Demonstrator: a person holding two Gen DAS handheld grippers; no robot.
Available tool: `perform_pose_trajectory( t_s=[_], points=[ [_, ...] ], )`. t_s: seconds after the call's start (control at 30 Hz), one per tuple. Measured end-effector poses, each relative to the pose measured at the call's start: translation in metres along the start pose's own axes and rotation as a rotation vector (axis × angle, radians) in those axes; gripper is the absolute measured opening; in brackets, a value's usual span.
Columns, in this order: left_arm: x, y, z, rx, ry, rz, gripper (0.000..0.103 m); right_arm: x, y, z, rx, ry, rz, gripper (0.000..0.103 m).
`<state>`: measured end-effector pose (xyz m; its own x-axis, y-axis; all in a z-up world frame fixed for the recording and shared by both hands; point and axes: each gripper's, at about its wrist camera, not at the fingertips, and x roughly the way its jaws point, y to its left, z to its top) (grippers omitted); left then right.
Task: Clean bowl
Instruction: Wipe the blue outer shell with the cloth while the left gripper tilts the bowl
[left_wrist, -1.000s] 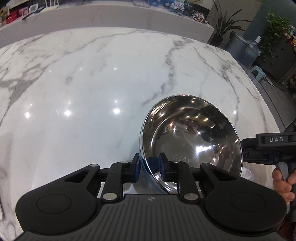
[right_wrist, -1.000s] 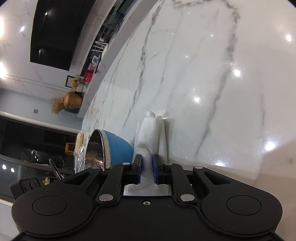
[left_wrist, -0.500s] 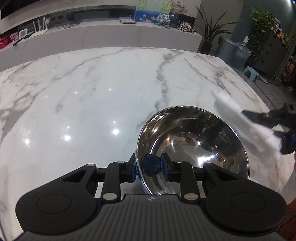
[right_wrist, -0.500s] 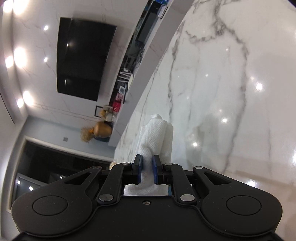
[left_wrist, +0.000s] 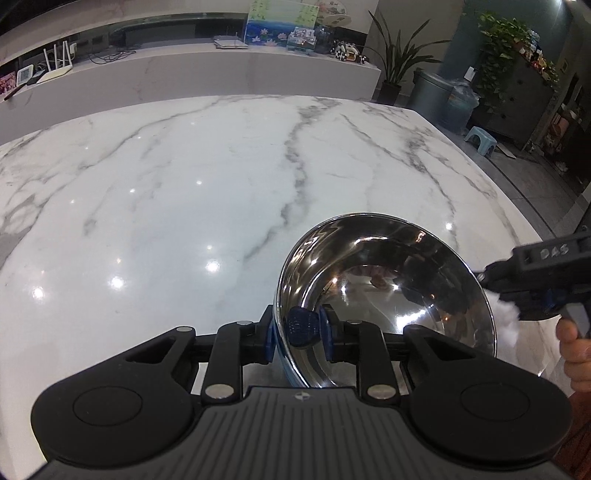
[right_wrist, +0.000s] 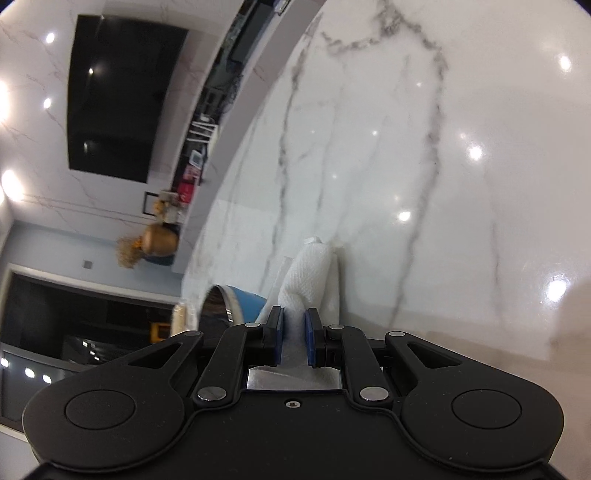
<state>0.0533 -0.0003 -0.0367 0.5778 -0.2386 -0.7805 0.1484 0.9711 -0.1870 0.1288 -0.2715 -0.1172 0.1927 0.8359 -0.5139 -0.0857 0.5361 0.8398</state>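
Note:
A bowl (left_wrist: 388, 295), steel inside and blue outside, is tilted on its side over the marble table, its opening facing right. My left gripper (left_wrist: 297, 334) is shut on its near rim, one blue pad inside and one outside. My right gripper (left_wrist: 489, 280) sits just past the bowl's right rim, with a bit of white paper towel (left_wrist: 504, 314) showing under it. In the right wrist view my right gripper (right_wrist: 294, 332) is shut on the folded paper towel (right_wrist: 310, 273), which sticks out forward. The bowl (right_wrist: 240, 299) shows to its left.
The white marble table (left_wrist: 184, 184) stretches far ahead and to the left; its right edge (left_wrist: 517, 206) drops to a floor with a stool, a bin and plants. A person's hand (left_wrist: 576, 350) holds the right gripper's handle. A long counter stands beyond the table.
Half a second ago the right gripper held the towel up over the bowl's right rim; it has now dropped back beside that rim. The left view has tipped up, and the bowl is back in the right view.

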Motion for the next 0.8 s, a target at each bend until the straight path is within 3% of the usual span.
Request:
perform_pose_trajectory(
  t_s=[0.1, 0.23, 0.37, 0.47, 0.63, 0.8],
  points=[
    [0.0, 0.002, 0.0, -0.048, 0.018, -0.001, 0.023, 0.003, -0.001, -0.003, -0.008, 0.016, -0.023, 0.012],
    [0.0, 0.012, -0.005, -0.218, 0.094, -0.005, 0.041, 0.002, 0.0, -0.004, -0.011, 0.015, -0.029, 0.011],
    [-0.004, 0.014, -0.012, -0.267, 0.123, 0.008, 0.041, 0.003, 0.002, -0.004, -0.015, 0.015, -0.032, 0.011],
    [-0.006, 0.013, -0.013, -0.263, 0.129, 0.015, 0.041, 0.008, 0.003, -0.003, -0.023, 0.018, -0.033, 0.011],
    [-0.008, 0.011, -0.011, -0.21, 0.1, 0.026, 0.02, 0.011, 0.007, -0.002, -0.03, 0.03, -0.032, 0.012],
    [-0.009, 0.016, -0.005, -0.168, 0.059, 0.083, 0.019, 0.02, 0.013, -0.004, -0.059, 0.101, -0.013, 0.012]
  ],
)
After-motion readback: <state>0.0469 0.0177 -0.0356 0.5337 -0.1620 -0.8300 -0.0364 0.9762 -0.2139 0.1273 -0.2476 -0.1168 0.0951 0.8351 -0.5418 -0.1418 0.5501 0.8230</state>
